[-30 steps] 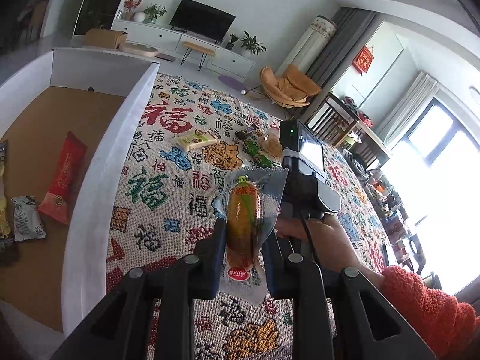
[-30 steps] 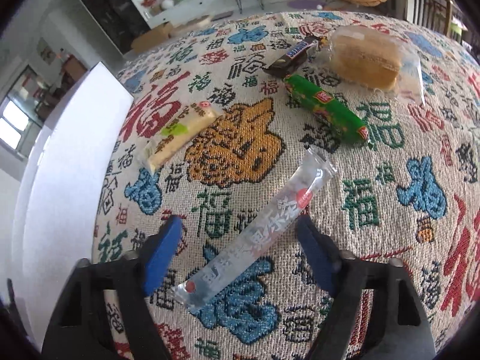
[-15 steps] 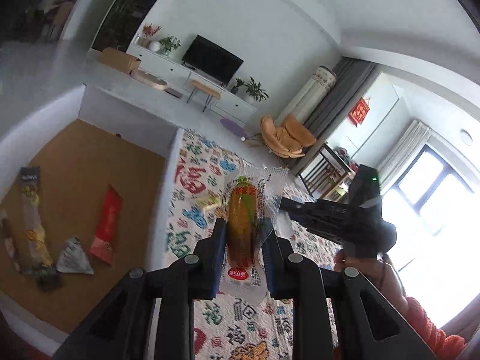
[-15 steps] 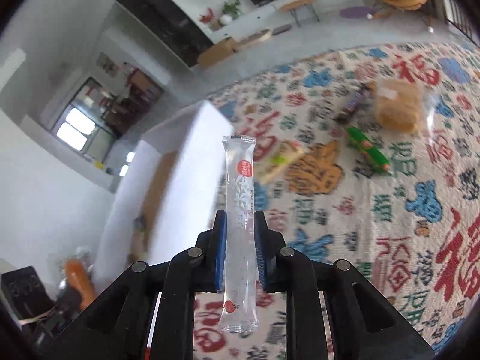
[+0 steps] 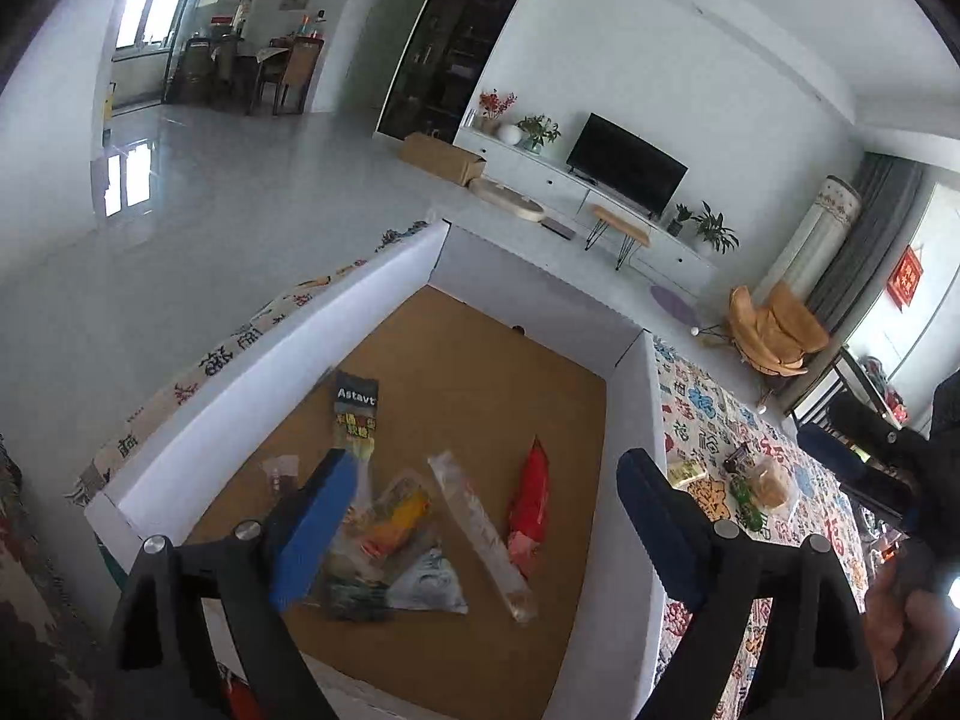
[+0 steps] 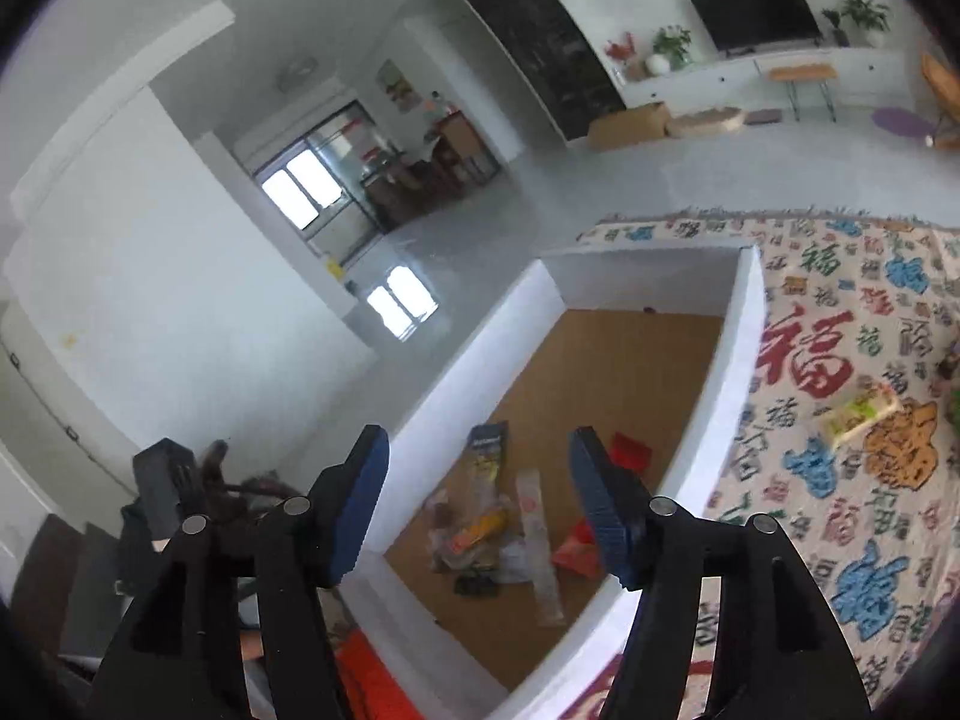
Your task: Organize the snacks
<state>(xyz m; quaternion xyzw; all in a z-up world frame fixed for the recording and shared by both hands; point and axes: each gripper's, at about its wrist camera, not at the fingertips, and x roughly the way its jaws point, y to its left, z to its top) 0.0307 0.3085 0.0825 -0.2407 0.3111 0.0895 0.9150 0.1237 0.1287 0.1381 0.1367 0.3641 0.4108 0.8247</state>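
Both grippers empty now, their snacks dropped in the box.

The left gripper [image 5: 480, 528], which clamped the orange sausage pack [image 5: 393, 519] half a second ago, gapes above the white box [image 5: 636, 420]; the right gripper [image 6: 480, 510] has released the clear stick pack [image 6: 537, 534] beside it. Only the left view shows the bread packet [image 5: 771, 483] on the patterned cloth [image 5: 708, 414].

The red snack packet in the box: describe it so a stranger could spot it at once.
Find the white-walled box with the brown floor, beside the patterned cloth. In the snack pile, the red packet lies nearest the wall bordering the cloth, just beyond the long clear stick pack. It is the only solid red wrapper there.
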